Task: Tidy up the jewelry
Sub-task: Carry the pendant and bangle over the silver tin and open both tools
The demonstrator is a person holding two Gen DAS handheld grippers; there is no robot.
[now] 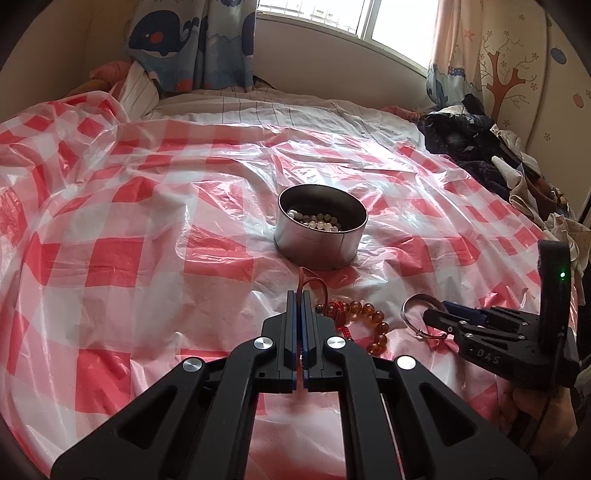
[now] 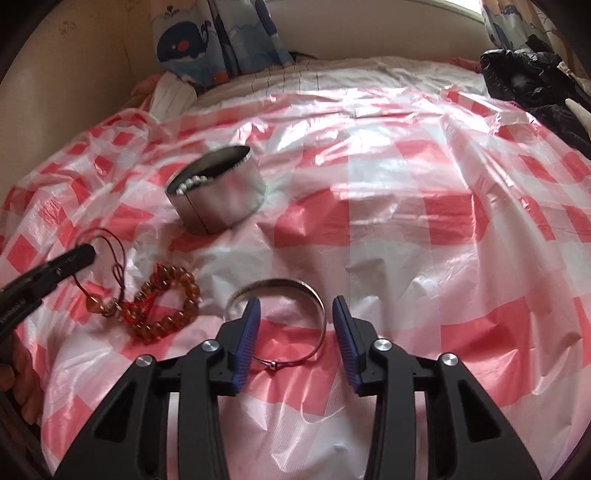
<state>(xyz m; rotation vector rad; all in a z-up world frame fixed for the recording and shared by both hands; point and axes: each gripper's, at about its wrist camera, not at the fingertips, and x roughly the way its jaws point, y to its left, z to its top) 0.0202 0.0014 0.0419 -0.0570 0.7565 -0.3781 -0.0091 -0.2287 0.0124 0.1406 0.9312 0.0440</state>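
Pearls (image 1: 318, 220) already lie in the tin (image 1: 320, 228); left gripper (image 1: 300, 295) pinches the red cord (image 1: 310, 281), while right gripper (image 2: 295, 314) gapes over the bangle (image 2: 280, 291).

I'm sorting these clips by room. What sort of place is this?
Most likely a child's bedroom. The red-checked plastic sheet is spread over a bed, whale-print curtains hang at the window behind it, and a heap of dark clothes lies along one side.
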